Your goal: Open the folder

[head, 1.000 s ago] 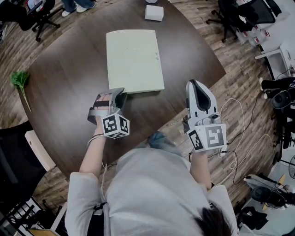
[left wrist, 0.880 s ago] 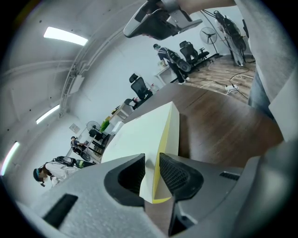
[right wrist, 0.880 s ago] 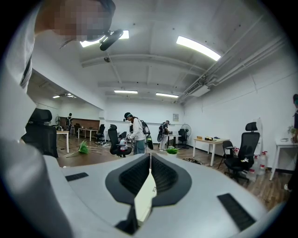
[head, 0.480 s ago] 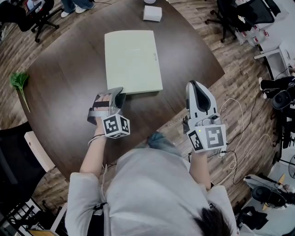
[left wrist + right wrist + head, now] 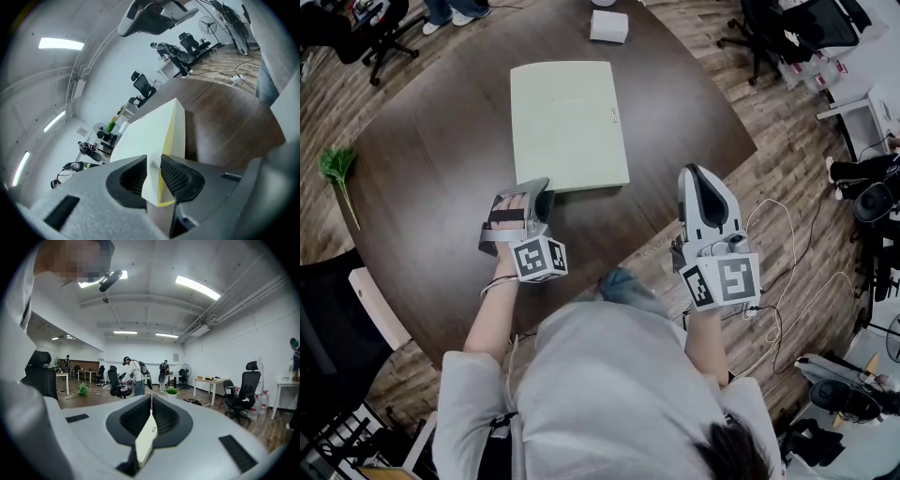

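The dark table carries the pale green folder, lying flat near its middle. It looks light, thin and board-stiff, probably smooth, so the near-left cover corner seems the sensible hold. The left gripper is clamped on that corner. The right gripper is pressed together, empty, beyond the table's edge. Whether the pinch takes only the cover is unclear, and the contents are hidden.

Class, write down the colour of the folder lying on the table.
The folder is a plain pale green with no pattern. It shows best in the head view.
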{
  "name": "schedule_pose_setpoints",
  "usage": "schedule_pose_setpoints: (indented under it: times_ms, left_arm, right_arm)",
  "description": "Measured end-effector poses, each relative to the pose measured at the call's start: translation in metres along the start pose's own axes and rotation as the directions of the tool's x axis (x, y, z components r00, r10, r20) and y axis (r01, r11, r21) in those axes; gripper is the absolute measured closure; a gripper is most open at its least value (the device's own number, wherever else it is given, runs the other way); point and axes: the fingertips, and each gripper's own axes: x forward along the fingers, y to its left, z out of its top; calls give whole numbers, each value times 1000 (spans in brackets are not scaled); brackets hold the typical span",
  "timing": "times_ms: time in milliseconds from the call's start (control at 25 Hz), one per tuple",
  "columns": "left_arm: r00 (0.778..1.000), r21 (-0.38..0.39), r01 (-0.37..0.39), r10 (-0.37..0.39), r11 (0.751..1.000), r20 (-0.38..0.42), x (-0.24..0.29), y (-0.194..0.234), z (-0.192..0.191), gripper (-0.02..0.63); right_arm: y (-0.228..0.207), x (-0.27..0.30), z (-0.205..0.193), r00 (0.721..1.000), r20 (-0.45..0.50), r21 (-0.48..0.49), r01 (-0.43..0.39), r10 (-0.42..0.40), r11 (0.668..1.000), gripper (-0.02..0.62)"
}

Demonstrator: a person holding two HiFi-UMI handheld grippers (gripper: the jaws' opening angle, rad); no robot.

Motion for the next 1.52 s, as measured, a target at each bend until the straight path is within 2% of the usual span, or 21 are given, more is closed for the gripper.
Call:
schedule_pose_setpoints:
  times_ms: [240,400,600,920,1120,1520]
  left_arm:
    - [999,-27,-35,35,999,5,-1,3,0,555]
    - [998,-142,-29,36,989,46,-3,7,2,563]
    - [996,-284,1,22,959,81,-7,10,0,565]
    - [990,-427,79,-19,901,143,-12,13,1,571]
    - [983,-464,124,-46,877,176,-16,11,2,571]
    - [981,-521,132,-37,843,189,-24,12,-3,571]
  right_arm:
    - [-2,0,1,1000,1,4,3,-3,1000,580]
    - [-2,-2,2,1000,5,2,0,0,1000,580]
    - [0,-3,7,1000,10,-4,-8,8,1000,580]
    - [-2,-3,11,999,20,-9,-26,26,1000,580]
    - [0,-2,14,999,25,-9,-39,40,999,580]
    - [2,-4,10,999,19,7,-47,47,999,580]
